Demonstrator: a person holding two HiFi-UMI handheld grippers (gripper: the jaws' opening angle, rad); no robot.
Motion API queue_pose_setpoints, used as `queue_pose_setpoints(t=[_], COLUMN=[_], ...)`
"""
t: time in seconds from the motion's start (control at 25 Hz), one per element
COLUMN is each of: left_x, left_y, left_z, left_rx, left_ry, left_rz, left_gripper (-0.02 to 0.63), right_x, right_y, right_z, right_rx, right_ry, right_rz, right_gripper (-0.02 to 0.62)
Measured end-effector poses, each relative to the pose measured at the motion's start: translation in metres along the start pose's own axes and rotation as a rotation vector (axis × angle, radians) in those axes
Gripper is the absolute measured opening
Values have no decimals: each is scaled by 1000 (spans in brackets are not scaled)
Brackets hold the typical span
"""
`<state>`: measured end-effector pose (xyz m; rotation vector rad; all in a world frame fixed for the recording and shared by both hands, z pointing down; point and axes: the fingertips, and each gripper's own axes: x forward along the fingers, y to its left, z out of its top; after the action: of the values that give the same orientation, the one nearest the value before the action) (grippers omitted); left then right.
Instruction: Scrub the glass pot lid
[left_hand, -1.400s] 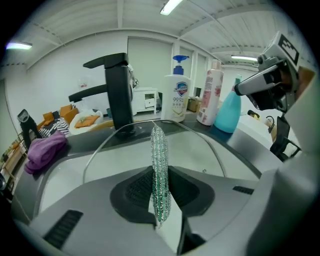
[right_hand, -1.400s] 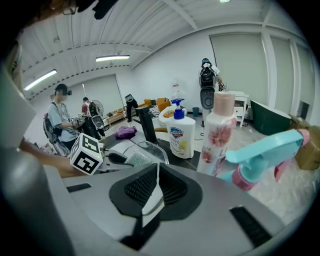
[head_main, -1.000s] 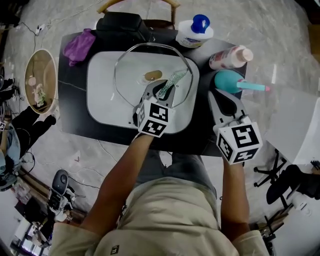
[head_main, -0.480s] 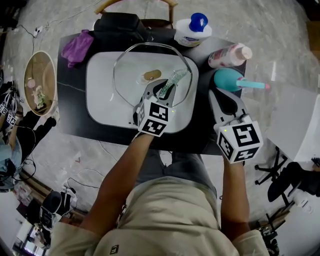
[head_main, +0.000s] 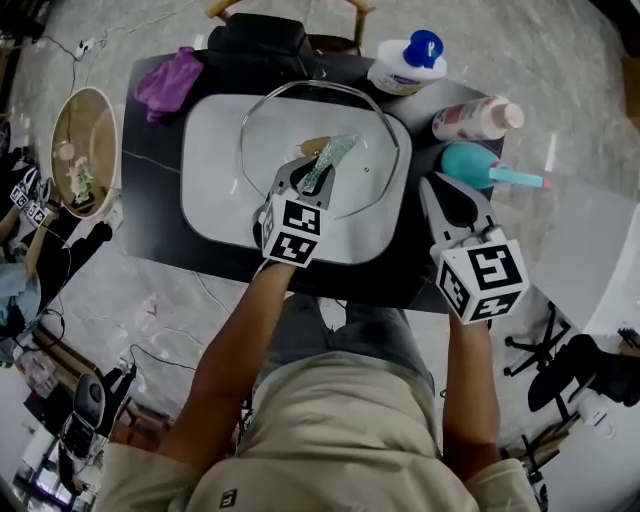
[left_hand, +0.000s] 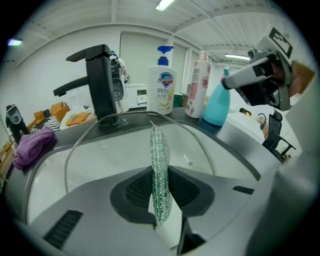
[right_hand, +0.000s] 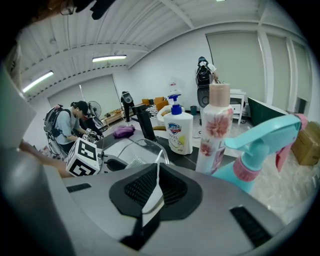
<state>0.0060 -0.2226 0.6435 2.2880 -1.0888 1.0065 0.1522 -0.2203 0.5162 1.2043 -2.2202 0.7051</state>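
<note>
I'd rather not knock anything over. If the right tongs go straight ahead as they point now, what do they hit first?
Most likely the white pump bottle, almost dead ahead of the right tongs. The floral bottle stands just right of that line; depth is unclear, so it might get clipped.

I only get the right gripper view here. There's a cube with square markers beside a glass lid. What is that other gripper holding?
Observer: The left gripper is shut on a glittery green scrubber, which stands on edge between its jaws.
Operator: Is it on the glass?
Observer: In the head view its tip lies over the glass pot lid, beside the lid's brown knob. Real contact I can't confirm.
Operator: And where is my gripper?
Observer: The right gripper hangs off the white tray, over the dark table, near the teal spray bottle.
</note>
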Motion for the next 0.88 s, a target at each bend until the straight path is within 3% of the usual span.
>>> queue_pose_setpoints(t=[0.52, 0.88], left_x=[-58, -64], left_y=[107, 115], left_z=[-60, -66], left_rx=[-105, -115], left_ry=[56, 63], left_rz=[224, 242], left_gripper=[92, 92], right_x=[21, 28], right_y=[32, 40], right_z=[7, 9], right_rx=[-48, -55], right_ry=[20, 26], right_rz=[67, 80], right_gripper=[28, 28])
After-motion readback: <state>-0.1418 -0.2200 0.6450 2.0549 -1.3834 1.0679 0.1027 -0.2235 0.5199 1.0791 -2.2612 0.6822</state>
